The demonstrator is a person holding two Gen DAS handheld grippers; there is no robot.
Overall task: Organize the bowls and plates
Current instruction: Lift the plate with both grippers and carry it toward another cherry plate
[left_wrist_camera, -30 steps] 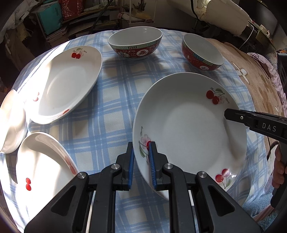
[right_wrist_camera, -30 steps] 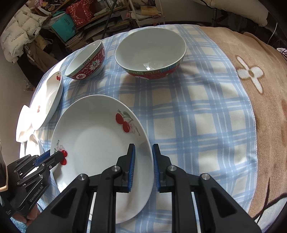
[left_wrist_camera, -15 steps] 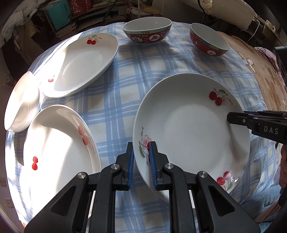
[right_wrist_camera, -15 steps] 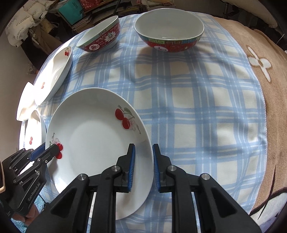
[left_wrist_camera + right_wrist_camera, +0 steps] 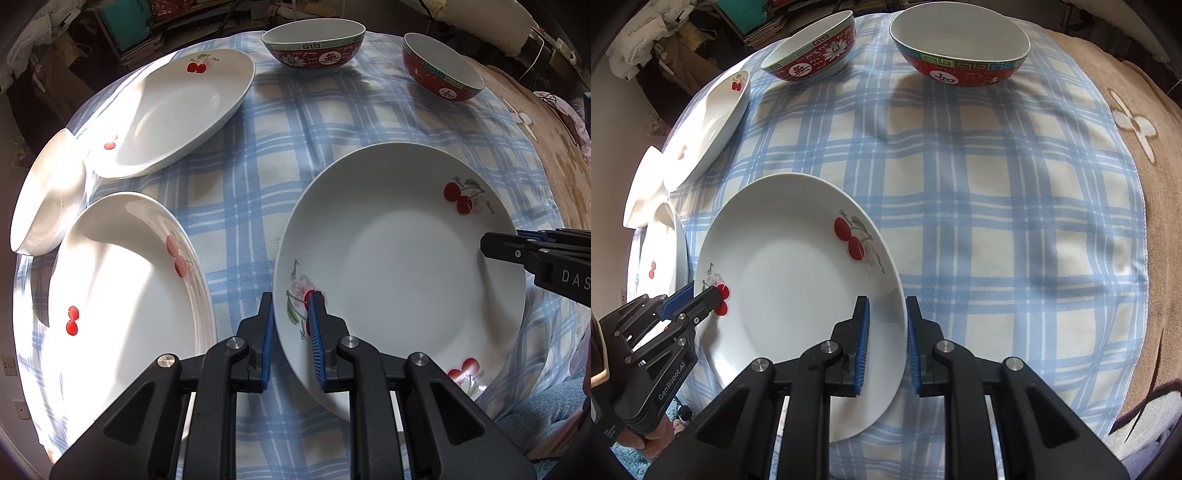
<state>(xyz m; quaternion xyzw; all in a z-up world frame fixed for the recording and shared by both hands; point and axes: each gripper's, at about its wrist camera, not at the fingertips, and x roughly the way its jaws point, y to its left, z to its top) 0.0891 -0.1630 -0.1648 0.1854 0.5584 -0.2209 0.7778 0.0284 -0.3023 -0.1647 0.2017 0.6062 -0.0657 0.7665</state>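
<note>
Cherry plate carried by both grippers toward the plates at nine o'clock

Over the last second the plate stack (image 5: 122, 291) had come closer, so stacking looked imminent. The left gripper (image 5: 291, 325) clenched the cherry plate (image 5: 399, 273) at its seven o'clock rim; the right gripper (image 5: 886, 343), marked "DAS", clenched the four o'clock rim. The left read "GenRobot.AI"; the rim print read "Cherry".

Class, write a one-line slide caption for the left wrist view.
Both grippers, left gripper and right gripper, clamp opposite rims of a white cherry-printed plate over blue checked cloth.
</note>
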